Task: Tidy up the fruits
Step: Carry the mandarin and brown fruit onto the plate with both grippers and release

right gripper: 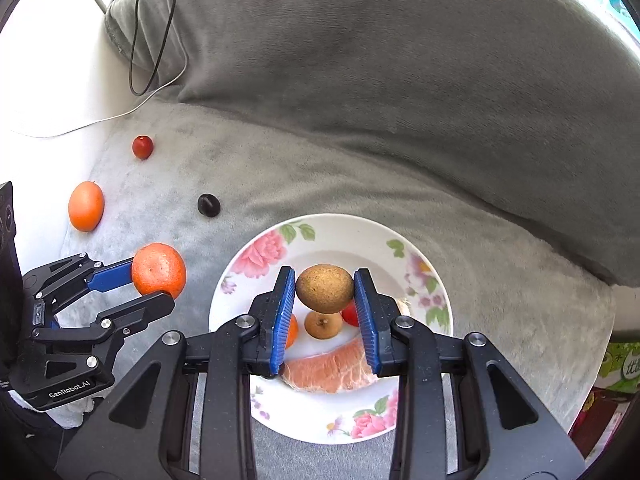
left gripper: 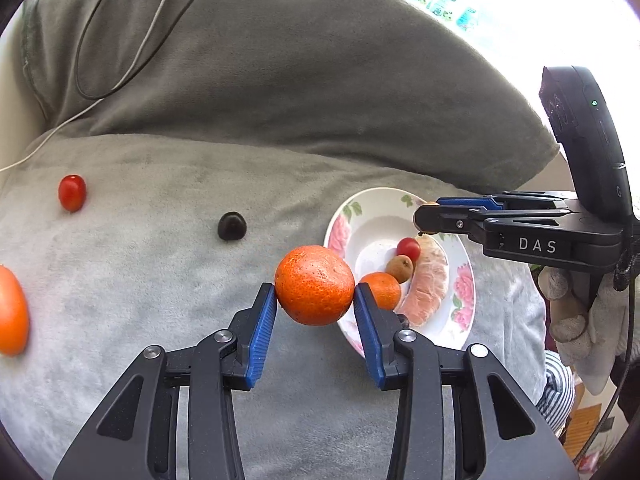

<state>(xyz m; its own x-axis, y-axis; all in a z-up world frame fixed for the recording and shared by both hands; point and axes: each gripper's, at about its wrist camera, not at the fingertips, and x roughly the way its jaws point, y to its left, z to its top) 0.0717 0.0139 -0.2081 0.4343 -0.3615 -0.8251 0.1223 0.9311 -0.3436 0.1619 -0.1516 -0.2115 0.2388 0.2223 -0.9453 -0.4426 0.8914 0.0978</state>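
The left gripper (left gripper: 315, 300) squeezes a soft, round tangerine (left gripper: 315, 285) by its sides, and the right gripper (right gripper: 325, 292) pinches a small brown fruit (right gripper: 325, 288).

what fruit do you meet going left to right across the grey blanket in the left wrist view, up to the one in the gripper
orange fruit at the edge → cherry tomato → dark fruit → mandarin held in the left gripper

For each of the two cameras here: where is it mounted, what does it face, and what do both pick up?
Left wrist: on the left gripper, looking down its fingers at a held mandarin; gloved hand visible at right.
Right wrist: on the right gripper, looking down at a held brown fruit over the floral plate.
Shared: plate, mandarin, cherry tomato, dark fruit, grey blanket, each other's gripper.
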